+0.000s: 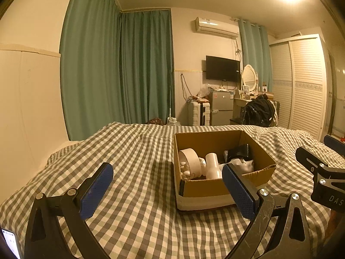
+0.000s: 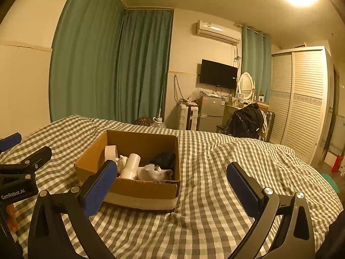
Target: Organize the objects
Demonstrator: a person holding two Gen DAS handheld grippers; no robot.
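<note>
An open cardboard box (image 1: 207, 188) sits on the checked bed; it also shows in the right wrist view (image 2: 142, 188). Inside lie a white tape roll (image 1: 190, 158), a white pipe fitting (image 1: 212, 165), a white crumpled item (image 2: 152, 172) and a black item (image 1: 239, 152). My left gripper (image 1: 168, 172) is open and empty, held above the bed just left of and in front of the box. My right gripper (image 2: 172, 169) is open and empty, in front of the box's right corner. Each gripper shows at the edge of the other's view.
The grey-and-white checked bedspread (image 1: 138, 172) covers the bed, rumpled at the right (image 2: 248, 155). Green curtains (image 1: 116, 69) hang behind. A small fridge (image 1: 221, 106), a wall TV (image 1: 223, 68), a dressing table with a black bag (image 1: 258, 110) and a white wardrobe (image 1: 301, 82) stand beyond.
</note>
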